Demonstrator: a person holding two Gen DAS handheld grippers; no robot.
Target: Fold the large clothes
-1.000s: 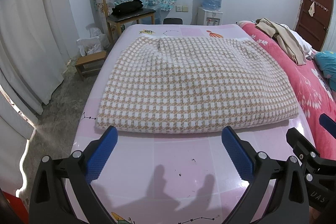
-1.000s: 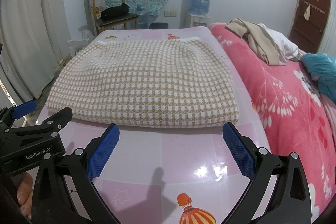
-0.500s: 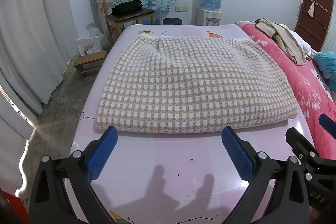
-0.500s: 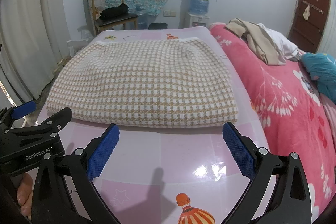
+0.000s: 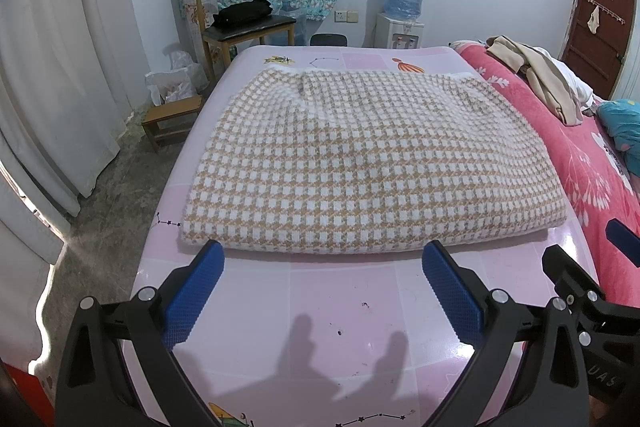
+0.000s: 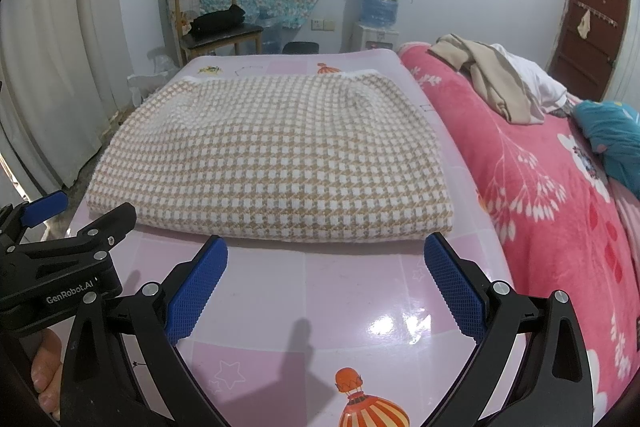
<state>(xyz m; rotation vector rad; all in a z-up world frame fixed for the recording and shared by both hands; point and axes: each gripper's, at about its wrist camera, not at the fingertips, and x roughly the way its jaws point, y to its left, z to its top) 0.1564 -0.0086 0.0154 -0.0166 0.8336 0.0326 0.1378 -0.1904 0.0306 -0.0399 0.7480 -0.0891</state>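
A: Where is the sweater point(image 5: 372, 163)?

B: It lies folded flat on the pink table point(image 5: 352, 311), its near edge just ahead of both grippers. The left gripper point(image 5: 320, 267) and the right gripper point(image 6: 326, 261) both have their jaws spread wide and hold nothing.

A: So what makes the next fold go well?

B: My guess is 1 more fold is left, or only a tidy-up. Each gripper should take 1 near corner, pinching every layer, not just the top 1.

A: Any risk?

B: The knit looks thick and soft, so a shallow bite may slip. Lift both corners together and lay them level on the far edge.
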